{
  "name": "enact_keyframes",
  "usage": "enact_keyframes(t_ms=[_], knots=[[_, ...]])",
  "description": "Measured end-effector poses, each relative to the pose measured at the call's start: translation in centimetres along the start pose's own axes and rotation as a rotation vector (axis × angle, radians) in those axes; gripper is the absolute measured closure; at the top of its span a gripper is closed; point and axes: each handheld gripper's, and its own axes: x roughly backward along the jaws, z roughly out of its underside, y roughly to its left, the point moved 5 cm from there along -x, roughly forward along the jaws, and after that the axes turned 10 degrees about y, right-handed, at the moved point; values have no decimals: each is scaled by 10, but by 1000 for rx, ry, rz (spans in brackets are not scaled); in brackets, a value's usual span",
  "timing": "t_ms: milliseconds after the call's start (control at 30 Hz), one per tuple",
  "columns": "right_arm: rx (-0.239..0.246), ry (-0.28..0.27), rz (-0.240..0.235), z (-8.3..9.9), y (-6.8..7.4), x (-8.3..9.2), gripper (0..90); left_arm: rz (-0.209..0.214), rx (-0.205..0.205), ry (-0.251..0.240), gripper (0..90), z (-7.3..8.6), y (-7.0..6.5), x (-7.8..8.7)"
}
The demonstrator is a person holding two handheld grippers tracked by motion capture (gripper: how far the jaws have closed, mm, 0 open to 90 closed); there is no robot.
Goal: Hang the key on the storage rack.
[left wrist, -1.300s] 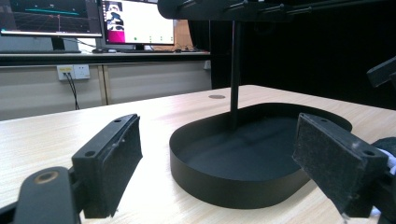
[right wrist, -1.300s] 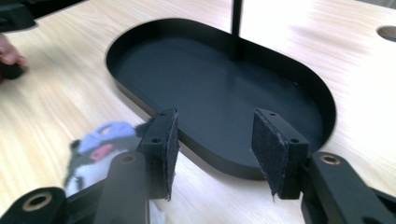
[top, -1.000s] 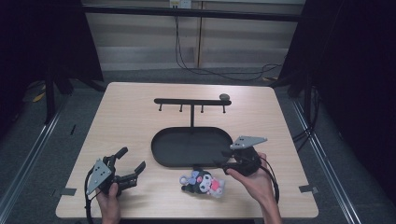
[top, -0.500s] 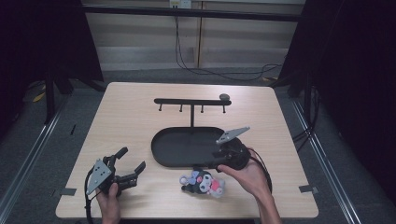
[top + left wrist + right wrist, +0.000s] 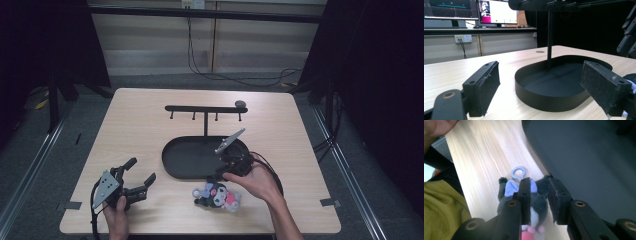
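Since a second ago the right gripper [image 5: 223, 176] has swung in from the table's right side toward the plush [image 5: 216, 195] and tipped down over it, its jaws closing as it came; in the right gripper view the two pads now bracket the toy's grey head [image 5: 537, 202], the left pad against the fur, though I cannot tell whether both are pressing yet. One plush lies on the table [image 5: 150, 115] just in front of the tray [image 5: 172, 162], near the front edge, with a light blue loop [image 5: 518, 172] sticking out from its top. It looks light and soft, so it should squash under the pads rather than slip, and nothing about it seems fragile; the head is the bulkiest, safest place to pinch, while the loop is what would go over a hook. The left gripper [image 5: 134, 180] rests at the front left, jaws wide apart and holding nothing. Counted: one plush, one tray, one rack [image 5: 205, 109] with four hooks, two grippers.
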Motion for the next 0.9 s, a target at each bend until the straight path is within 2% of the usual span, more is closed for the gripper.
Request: enact_keyframes(t_ms=[100, 133, 300, 367, 500, 600, 667, 700, 833, 867, 900], knots=[[10, 27, -5, -4, 2, -3, 764, 0, 0, 0, 152, 0, 0, 0], [28, 60, -18, -7, 5, -6, 759, -1, 1, 0, 152, 0, 0, 0], [33, 103, -45, -14, 9, -9, 778, 0, 0, 0, 152, 0, 0, 0], [57, 151, -65, -19, 13, -14, 755, 0, 0, 0, 152, 0, 0, 0], [87, 187, -66, -26, 15, -22, 725, -1, 1, 0, 152, 0, 0, 0], [87, 214, -51, -30, 16, -27, 727, 0, 0, 0, 152, 0, 0, 0], [112, 255, -42, -34, 17, -36, 736, -1, 1, 0, 152, 0, 0, 0], [112, 255, -42, -34, 17, -36, 736, -1, 1, 0, 152, 0, 0, 0], [128, 297, -58, -39, 17, -46, 733, 0, 1, 0, 152, 0, 0, 0], [131, 323, -70, -41, 18, -49, 722, -1, 1, -1, 152, 0, 0, 0], [131, 323, -70, -41, 18, -49, 722, -1, 1, -1, 152, 0, 0, 0]])
